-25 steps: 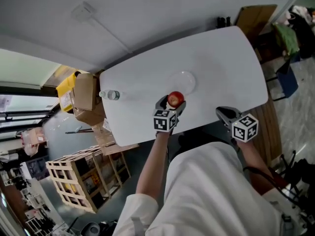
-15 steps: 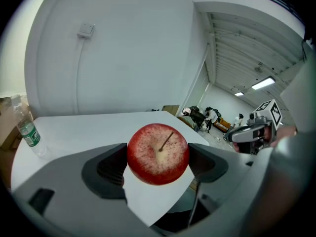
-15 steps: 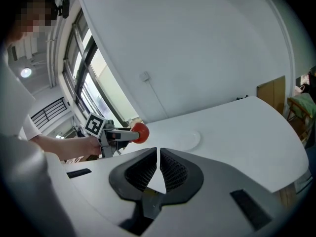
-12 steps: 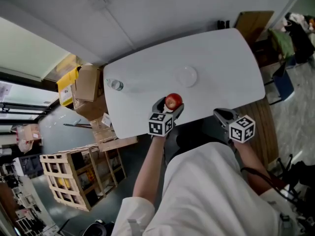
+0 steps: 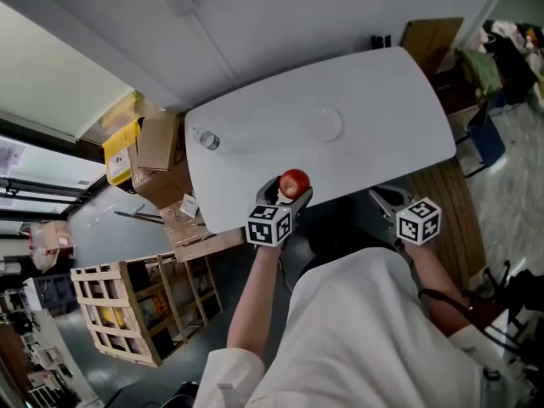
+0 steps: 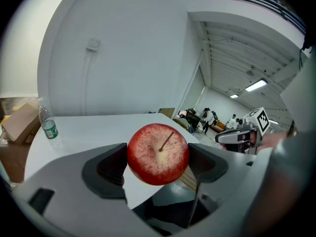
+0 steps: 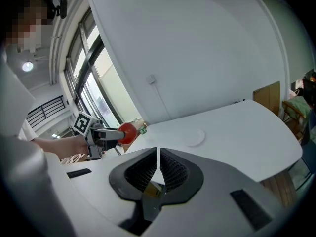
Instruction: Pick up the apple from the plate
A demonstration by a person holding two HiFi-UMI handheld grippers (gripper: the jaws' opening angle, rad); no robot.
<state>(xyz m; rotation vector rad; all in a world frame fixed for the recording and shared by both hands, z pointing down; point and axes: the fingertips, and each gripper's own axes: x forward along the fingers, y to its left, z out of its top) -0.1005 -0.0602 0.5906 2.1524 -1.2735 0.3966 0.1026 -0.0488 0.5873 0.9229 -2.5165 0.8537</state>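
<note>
Gripping round red apple (image 6: 158, 153) firmly between both jaws, left gripper (image 5: 289, 191) holds it above near edge of white table (image 5: 387, 100), apart from pale round plate (image 5: 324, 126). Advice: keep squeeze even, wrist level. Right gripper (image 5: 383, 201) pinched together, empty.

I cannot read the label on the clear plastic water bottle (image 6: 48, 125). The left gripper (image 6: 158, 158) covers both flanks of the round red apple (image 6: 158, 149); its far side is out of sight.
</note>
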